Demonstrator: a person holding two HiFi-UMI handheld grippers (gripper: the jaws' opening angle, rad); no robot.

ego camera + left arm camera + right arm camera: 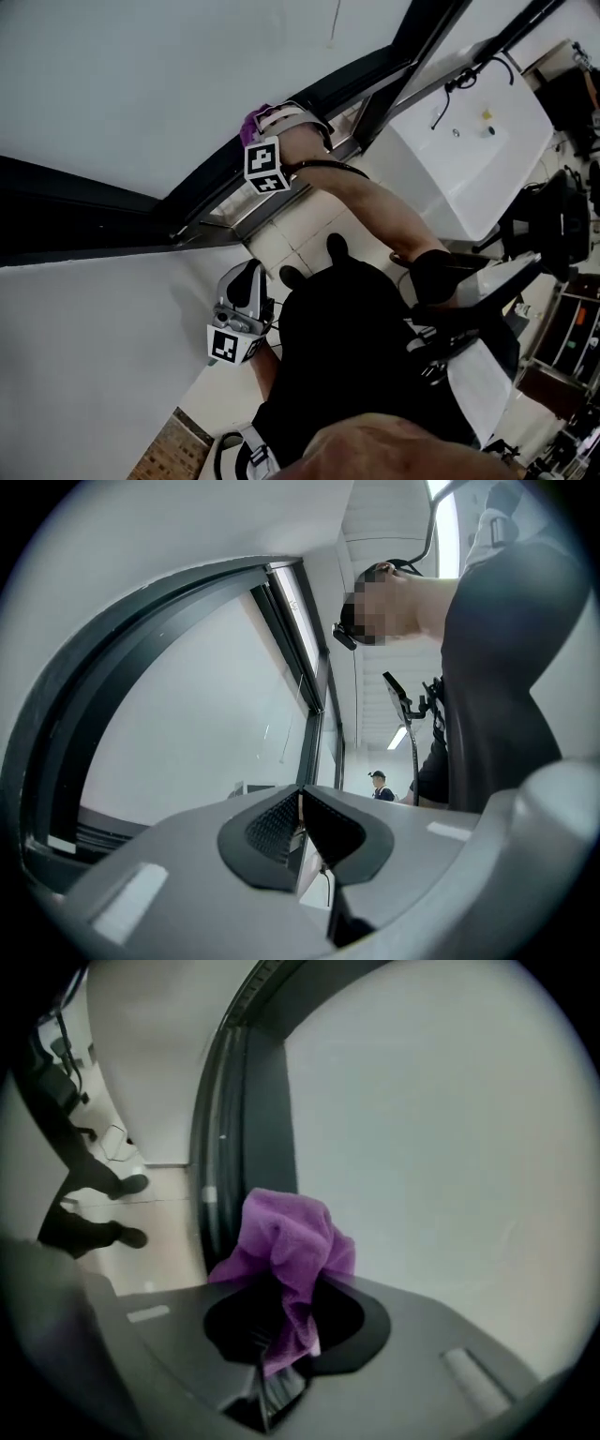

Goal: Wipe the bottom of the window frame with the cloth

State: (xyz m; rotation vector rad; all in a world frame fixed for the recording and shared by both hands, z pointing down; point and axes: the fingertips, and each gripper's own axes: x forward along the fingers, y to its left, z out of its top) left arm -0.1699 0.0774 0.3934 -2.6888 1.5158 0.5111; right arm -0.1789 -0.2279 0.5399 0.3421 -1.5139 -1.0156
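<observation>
Well, the dark window frame (pixel 211 173) runs as a long bar from lower left to upper right across my head view, with pale glass above it; my right gripper (pixel 265 124) sits right at that frame's bottom rail, jaws clamped on the purple cloth (pixel 286 1241); the cloth is bunched, its length standing straight out past the jaw tips toward the frame and glass, whether touching I cannot tell; my left gripper (pixel 302 822) hangs well below the frame, jaws pressed together with nothing between them; each gripper's cube shows black-and-white square markers.
</observation>
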